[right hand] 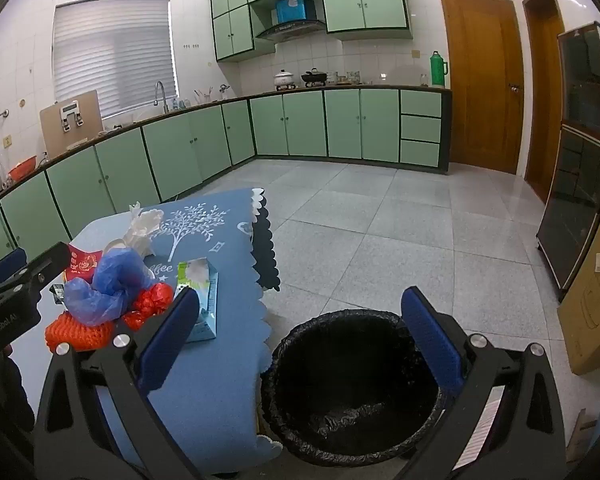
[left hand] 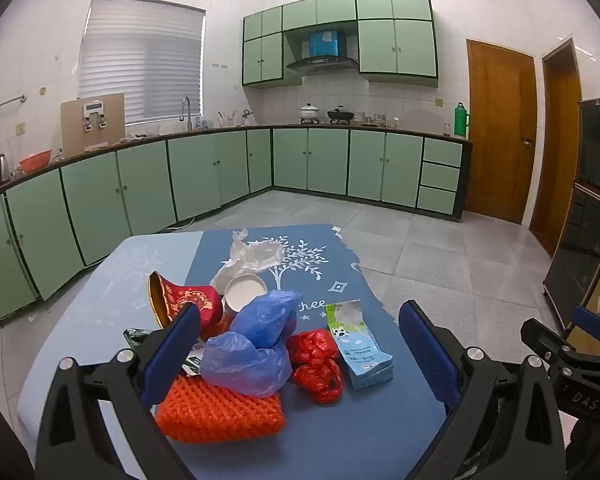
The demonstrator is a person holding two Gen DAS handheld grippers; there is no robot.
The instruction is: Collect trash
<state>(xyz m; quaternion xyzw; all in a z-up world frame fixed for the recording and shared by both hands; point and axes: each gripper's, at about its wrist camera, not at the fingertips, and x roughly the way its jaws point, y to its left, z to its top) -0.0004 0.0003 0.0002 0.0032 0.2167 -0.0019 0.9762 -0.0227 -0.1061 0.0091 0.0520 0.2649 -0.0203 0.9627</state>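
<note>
Green cabinets (left hand: pixel 204 172), wooden door (right hand: pixel 480 80), green thermos (right hand: pixel 437 69), window blinds (left hand: pixel 140 60).

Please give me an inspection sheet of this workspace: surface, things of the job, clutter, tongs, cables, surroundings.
Surface: table under a blue cloth with a white tree print.
Job's things: blue plastic bags, red plastic bag, orange net, milk carton, red paper cup, white bowl, white plastic wrap; black-lined trash bin on the floor beside the table, nothing seen inside.
Clutter: small dark wrapper, partly hidden.
Tongs: left tongs open over the pile; right tongs open above the bin.
Cables: nothing seen.
Surroundings: green kitchen cabinets, wooden door, cardboard box.
</note>
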